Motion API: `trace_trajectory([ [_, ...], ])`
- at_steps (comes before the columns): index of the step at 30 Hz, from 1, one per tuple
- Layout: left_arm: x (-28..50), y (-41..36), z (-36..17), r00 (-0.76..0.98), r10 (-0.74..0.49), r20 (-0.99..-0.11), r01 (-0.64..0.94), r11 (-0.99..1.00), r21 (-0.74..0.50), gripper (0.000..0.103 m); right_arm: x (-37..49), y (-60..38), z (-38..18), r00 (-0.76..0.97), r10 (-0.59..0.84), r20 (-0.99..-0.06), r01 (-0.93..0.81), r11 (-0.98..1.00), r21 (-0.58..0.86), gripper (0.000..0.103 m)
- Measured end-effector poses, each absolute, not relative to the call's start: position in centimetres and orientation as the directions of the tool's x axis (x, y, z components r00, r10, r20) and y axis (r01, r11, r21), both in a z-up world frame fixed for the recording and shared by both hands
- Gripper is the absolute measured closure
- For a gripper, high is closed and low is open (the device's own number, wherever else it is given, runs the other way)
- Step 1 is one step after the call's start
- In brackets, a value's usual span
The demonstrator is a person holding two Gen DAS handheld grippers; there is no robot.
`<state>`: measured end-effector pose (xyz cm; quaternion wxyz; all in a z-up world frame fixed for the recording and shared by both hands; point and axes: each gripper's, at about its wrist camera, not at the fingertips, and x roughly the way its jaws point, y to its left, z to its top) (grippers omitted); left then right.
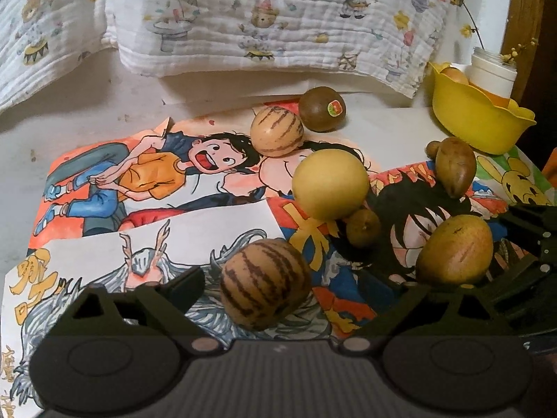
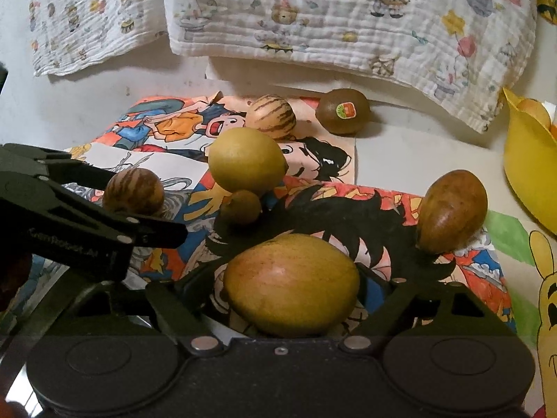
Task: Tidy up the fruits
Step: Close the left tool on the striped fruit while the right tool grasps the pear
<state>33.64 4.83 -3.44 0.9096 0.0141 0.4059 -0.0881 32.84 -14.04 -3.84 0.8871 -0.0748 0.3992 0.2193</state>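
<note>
Several fruits lie on cartoon posters. In the left wrist view my left gripper (image 1: 299,285) is open around a striped brown melon (image 1: 266,284). In the right wrist view my right gripper (image 2: 292,285) is open around a yellow-green mango-like fruit (image 2: 291,284), which also shows in the left view (image 1: 454,249). Beyond lie a round yellow fruit (image 1: 330,183), a small brown fruit (image 1: 363,228), a second striped melon (image 1: 277,131), a stickered kiwi (image 1: 322,108) and a brown egg-shaped fruit (image 1: 455,165). A yellow bowl (image 1: 477,122) holds some fruit at far right.
A white jar (image 1: 492,75) with yellow flower stems stands behind the bowl. A printed bear-pattern cloth (image 1: 264,17) hangs along the back. The posters (image 1: 146,181) cover the white tabletop. The left gripper's body (image 2: 69,209) shows at the left of the right wrist view.
</note>
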Motion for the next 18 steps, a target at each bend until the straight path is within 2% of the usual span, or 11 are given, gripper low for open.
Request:
trace_trajectory([
  [8, 33.73, 4.98, -3.72, 0.667, -0.144, -0.731, 0.161, 0.986, -0.046, 0.016, 32.06, -13.56, -4.12, 0.627, 0.313, -0.713, -0.44, 0.898, 0.007, 0.02],
  [10, 33.69, 4.99, -3.73, 0.672, -0.142, -0.727, 0.159, 0.986, -0.045, 0.02, 31.94, -13.59, -4.13, 0.638, 0.305, -0.707, -0.432, 0.902, 0.0, 0.025],
  [13, 33.59, 5.04, -3.68, 0.682, -0.137, -0.719, 0.158, 0.987, -0.038, 0.028, 31.97, -13.85, -4.09, 0.65, 0.298, -0.699, -0.417, 0.909, -0.001, 0.029],
  [18, 33.41, 5.2, -3.6, 0.701, -0.12, -0.703, 0.141, 0.99, -0.028, 0.048, 31.82, -13.79, -4.12, 0.658, 0.298, -0.692, -0.422, 0.906, -0.011, 0.03],
])
